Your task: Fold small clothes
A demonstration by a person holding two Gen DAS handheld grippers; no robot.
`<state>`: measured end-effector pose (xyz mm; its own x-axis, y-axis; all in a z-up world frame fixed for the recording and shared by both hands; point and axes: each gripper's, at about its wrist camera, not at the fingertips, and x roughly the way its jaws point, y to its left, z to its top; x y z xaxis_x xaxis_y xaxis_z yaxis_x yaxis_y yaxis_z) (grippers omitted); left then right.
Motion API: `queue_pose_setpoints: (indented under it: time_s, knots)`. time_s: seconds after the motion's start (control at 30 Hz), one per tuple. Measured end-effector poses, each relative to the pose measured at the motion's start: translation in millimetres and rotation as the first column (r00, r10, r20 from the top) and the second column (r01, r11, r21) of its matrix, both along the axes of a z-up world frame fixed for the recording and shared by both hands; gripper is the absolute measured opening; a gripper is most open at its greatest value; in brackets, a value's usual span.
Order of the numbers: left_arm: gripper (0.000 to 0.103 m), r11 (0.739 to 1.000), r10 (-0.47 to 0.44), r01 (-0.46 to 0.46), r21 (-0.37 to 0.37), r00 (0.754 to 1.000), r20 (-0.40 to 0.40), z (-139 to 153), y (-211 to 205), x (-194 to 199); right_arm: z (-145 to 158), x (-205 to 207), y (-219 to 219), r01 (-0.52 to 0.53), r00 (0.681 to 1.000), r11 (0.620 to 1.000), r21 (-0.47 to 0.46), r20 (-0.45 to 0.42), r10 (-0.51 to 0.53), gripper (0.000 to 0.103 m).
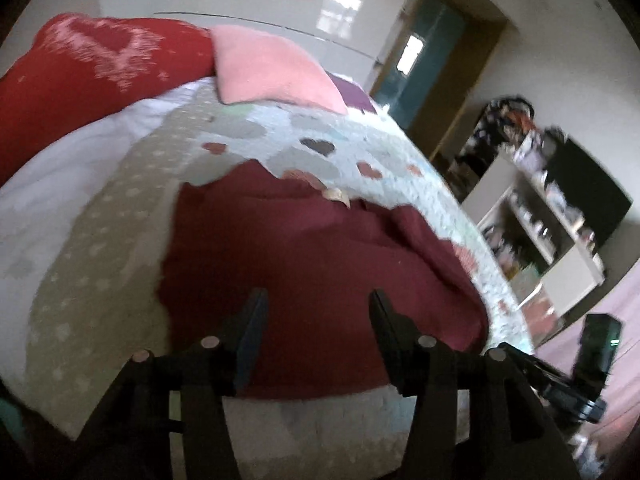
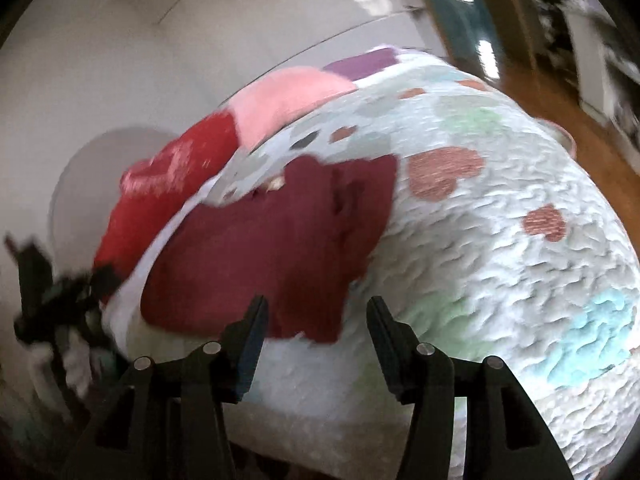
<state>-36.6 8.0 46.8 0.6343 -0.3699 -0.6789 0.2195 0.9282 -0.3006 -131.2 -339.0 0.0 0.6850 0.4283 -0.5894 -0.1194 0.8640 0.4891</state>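
Note:
A dark maroon garment (image 1: 304, 264) lies spread on the heart-patterned bedspread (image 1: 360, 148), with a raised fold along its right side. My left gripper (image 1: 318, 300) is open and empty, hovering above the garment's near edge. In the right wrist view the same maroon garment (image 2: 280, 248) lies on the bedspread (image 2: 500, 240), with a crease near its far right corner. My right gripper (image 2: 318, 306) is open and empty, just above the garment's near right corner. The right gripper's body (image 1: 592, 360) shows at the lower right of the left wrist view.
A red heart-print pillow (image 1: 80, 80) and a pink pillow (image 1: 264, 68) lie at the head of the bed. A white shelf unit with clutter (image 1: 540, 216) and a dark screen (image 1: 588, 196) stand to the right, beside a doorway (image 1: 420, 60). Wooden floor (image 2: 560, 96) lies beyond the bed.

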Motion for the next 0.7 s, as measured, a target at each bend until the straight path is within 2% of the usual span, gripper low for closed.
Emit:
queue_pose_setpoints:
  time_s: [0.1, 0.13, 0.17, 0.2, 0.27, 0.33, 0.4, 0.43, 0.53, 0.6, 0.67, 0.7]
  knots:
    - [0.051, 0.985, 0.014, -0.013, 0.17, 1.0, -0.002, -27.4, -21.8, 15.3, -13.4, 9.9, 13.9, -0.017, 1.0, 0.998, -0.056, -0.023, 0.016, 0.056]
    - [0.051, 0.982, 0.017, -0.011, 0.191, 0.999, -0.029, -37.2, -23.0, 18.9, -22.6, 17.5, 18.9, -0.026, 0.999, 0.994, -0.103, -0.046, 0.022, 0.054]
    - [0.051, 0.981, 0.021, -0.008, 0.196, 0.998, -0.062, -48.0, -22.6, 21.3, -31.0, 24.6, 20.6, -0.043, 0.997, 0.991, -0.125, -0.075, 0.033, 0.03]
    - [0.051, 0.981, 0.026, -0.009, 0.193, 0.996, -0.086, -56.6, -22.2, 23.7, -38.3, 27.4, 17.1, -0.067, 0.993, 0.992, -0.111, -0.102, 0.056, 0.016]
    - [0.051, 0.979, 0.02, -0.005, 0.205, 0.997, -0.071, -63.6, -23.1, 20.9, -36.7, 21.1, -0.4, -0.045, 0.996, 0.998, -0.048, -0.075, 0.041, 0.013]
    - [0.051, 0.971, 0.005, 0.006, 0.237, 0.999, -0.048, -65.1, -26.5, 17.9, -31.2, 14.3, -26.5, 0.023, 0.999, 1.0, -0.008, -0.047, -0.023, 0.011]
    - [0.051, 0.971, 0.01, 0.001, 0.239, 0.999, -0.046, -66.1, -26.2, 19.7, -35.6, 8.0, -60.0, 0.131, 0.989, 0.991, 0.02, -0.071, -0.129, 0.0]
    - [0.051, 0.974, 0.015, -0.004, 0.227, 0.999, -0.049, -66.7, -24.5, 21.1, -38.8, 4.6, -75.9, 0.198, 0.976, 0.98, -0.012, -0.088, -0.198, 0.0]
    - [0.052, 0.981, 0.021, -0.01, 0.193, 0.998, -0.053, -68.3, -21.4, 21.0, -43.4, -9.2, -114.9, 0.315, 0.942, 0.949, 0.02, -0.126, -0.31, 0.001]
    - [0.054, 0.984, 0.023, -0.014, 0.175, 0.999, -0.05, -69.8, -21.0, 19.8, -28.3, -13.9, -112.8, 0.294, 0.952, 0.956, -0.006, -0.082, -0.293, 0.004]
    - [0.057, 0.986, 0.024, -0.017, 0.167, 0.999, -0.044, -70.3, -22.4, 17.6, -7.0, -7.0, -87.7, 0.203, 0.978, 0.976, -0.077, -0.026, -0.206, 0.005]
    - [0.058, 0.985, 0.024, -0.016, 0.17, 0.999, -0.04, -70.4, -23.7, 17.2, 1.8, 0.6, -71.7, 0.151, 0.988, 0.982, -0.117, -0.002, -0.153, 0.011]
